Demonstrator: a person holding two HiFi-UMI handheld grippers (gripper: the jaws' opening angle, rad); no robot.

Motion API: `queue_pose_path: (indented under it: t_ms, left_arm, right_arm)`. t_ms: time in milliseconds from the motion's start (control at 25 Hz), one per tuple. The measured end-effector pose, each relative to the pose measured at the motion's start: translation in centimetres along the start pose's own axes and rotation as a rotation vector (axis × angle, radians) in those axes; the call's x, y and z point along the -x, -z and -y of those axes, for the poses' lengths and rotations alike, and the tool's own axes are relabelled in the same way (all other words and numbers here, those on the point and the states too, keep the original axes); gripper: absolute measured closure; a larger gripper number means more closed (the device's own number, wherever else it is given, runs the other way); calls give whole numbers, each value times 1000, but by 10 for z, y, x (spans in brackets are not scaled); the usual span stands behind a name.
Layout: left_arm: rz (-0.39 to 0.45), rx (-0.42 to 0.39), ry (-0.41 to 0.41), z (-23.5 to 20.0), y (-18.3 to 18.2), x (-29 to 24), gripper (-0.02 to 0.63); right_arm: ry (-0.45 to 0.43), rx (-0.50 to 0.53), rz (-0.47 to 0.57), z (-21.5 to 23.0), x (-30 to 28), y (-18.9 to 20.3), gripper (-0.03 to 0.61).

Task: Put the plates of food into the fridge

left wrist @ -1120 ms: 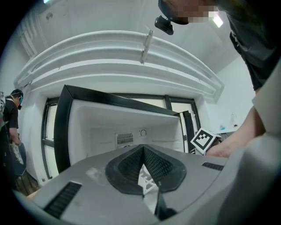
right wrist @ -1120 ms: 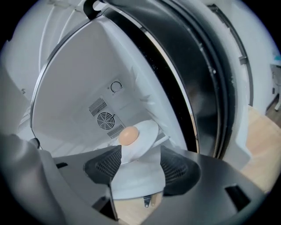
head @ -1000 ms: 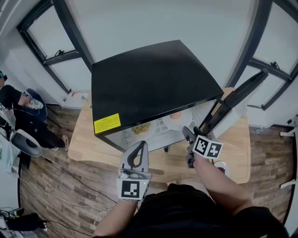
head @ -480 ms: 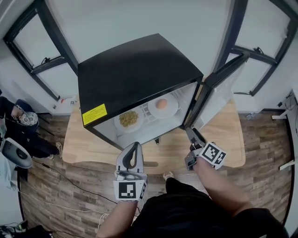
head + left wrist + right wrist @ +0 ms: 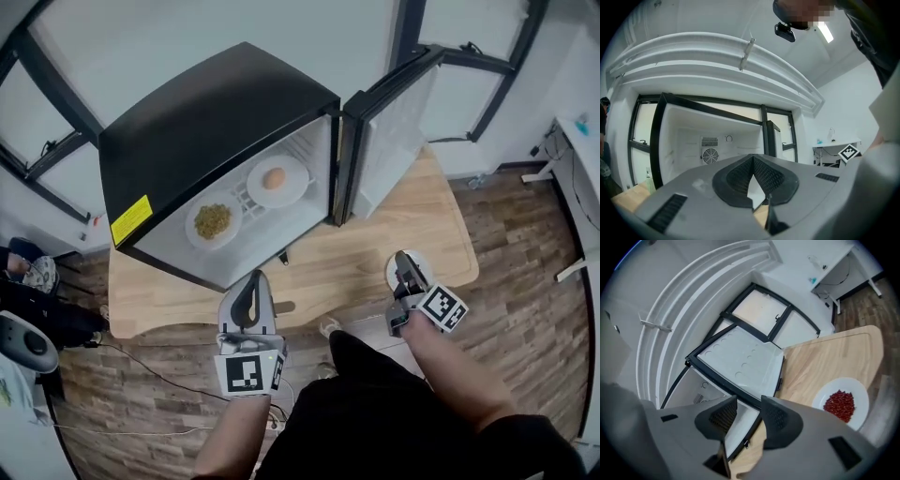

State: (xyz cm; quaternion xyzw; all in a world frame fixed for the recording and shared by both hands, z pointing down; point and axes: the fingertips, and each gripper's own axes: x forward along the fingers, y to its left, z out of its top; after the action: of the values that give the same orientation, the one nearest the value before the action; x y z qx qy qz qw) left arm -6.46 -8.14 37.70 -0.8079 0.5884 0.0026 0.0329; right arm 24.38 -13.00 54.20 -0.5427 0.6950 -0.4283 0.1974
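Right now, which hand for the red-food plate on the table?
Right. The right tool, jaws just been closing, nothing between them, is beside that plate; the left tool, shut, faces the fridge.

- The fridge (image 5: 216, 122) stands on the table (image 5: 375, 253), toward the table's left and back, with its opening facing the person wearing the camera.
- Its door (image 5: 389, 131) hangs swung out to the right, above the table's back right part.
- Inside the fridge, two plates of food sit side by side: the left plate (image 5: 192, 225) and, just beside it, the right plate (image 5: 295, 187).
- A third plate (image 5: 858, 390) lies on the table near its front right edge, well apart from the fridge and in front of the open door.
- Windows (image 5: 464, 94) line the wall behind the fridge.
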Motion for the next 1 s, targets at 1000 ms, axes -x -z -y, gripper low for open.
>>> queue_pose_path:
  t_ms: [1000]
  left_arm:
    - [-159,-165,164,73,35,-18,609]
  right_arm:
    - [334,-388,97,230,77,62,390]
